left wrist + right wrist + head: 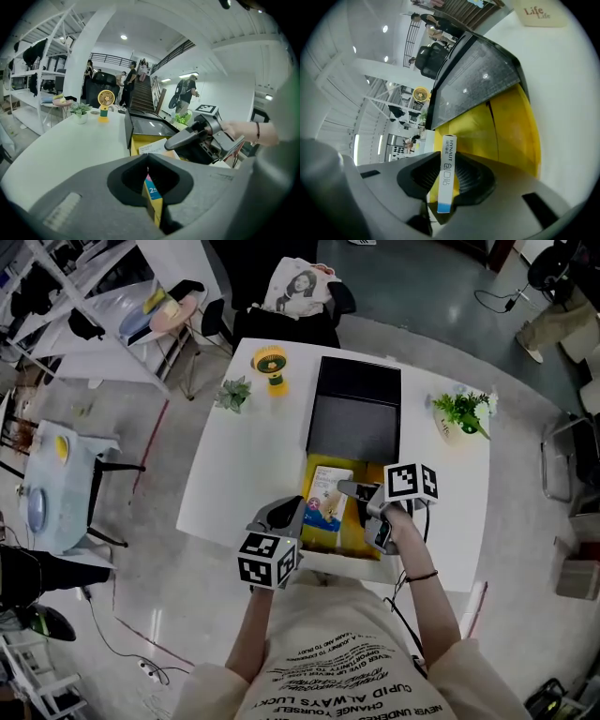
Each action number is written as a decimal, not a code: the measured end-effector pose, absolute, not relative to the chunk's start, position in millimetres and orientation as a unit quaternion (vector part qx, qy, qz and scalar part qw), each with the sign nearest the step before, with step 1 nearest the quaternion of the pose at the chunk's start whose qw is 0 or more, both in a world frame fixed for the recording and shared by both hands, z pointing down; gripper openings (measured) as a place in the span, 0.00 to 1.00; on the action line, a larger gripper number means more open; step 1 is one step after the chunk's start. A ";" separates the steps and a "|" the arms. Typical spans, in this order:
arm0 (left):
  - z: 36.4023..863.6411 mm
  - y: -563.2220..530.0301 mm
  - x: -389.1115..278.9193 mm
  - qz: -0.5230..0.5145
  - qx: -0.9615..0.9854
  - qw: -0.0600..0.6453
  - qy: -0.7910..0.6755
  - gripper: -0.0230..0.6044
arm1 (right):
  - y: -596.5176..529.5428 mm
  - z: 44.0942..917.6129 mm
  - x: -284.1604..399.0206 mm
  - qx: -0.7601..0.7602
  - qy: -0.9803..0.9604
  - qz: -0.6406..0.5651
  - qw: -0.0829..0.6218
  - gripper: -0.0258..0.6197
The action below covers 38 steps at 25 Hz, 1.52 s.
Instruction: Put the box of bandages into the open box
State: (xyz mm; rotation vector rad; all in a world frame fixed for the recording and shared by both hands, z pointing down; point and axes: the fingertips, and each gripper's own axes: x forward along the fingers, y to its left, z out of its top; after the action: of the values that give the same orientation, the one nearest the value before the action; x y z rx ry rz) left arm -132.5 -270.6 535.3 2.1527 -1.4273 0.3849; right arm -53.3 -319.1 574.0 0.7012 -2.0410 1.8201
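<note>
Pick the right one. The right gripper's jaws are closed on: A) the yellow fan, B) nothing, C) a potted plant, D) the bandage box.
D: in the right gripper view the right gripper presses its jaws on both faces of the bandage box, held on edge over the yellow open box.
</note>
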 end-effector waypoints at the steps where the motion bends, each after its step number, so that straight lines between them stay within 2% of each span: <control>1: 535.1 -271.5 -132.3 0.143 0.797 0.262 -0.525 0.07 | -318.2 578.6 -51.1 0.255 -0.713 0.630 0.173 0.19; 4: 534.5 -273.1 -132.0 0.145 0.800 0.260 -0.521 0.07 | -314.4 585.7 -49.3 0.269 -0.712 0.617 0.198 0.19; 12: 537.4 -272.1 -129.9 0.149 0.803 0.262 -0.514 0.07 | -316.7 590.2 -51.5 0.291 -0.717 0.602 0.196 0.19; 25: 540.4 -269.0 -134.8 0.153 0.802 0.264 -0.514 0.07 | -315.7 596.6 -56.6 0.333 -0.732 0.547 0.233 0.39; 31: 537.9 -269.5 -133.6 0.158 0.803 0.260 -0.512 0.07 | -317.1 590.9 -50.8 0.352 -0.744 0.509 0.251 0.44; 38: 534.0 -272.3 -129.8 0.155 0.808 0.251 -0.509 0.07 | -317.1 583.4 -45.5 0.359 -0.749 0.502 0.240 0.43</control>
State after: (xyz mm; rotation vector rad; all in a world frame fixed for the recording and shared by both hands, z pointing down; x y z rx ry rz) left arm -129.8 -272.3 534.0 2.1995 -1.3863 0.4206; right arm -45.5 -317.1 583.4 0.9827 -2.0514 1.3746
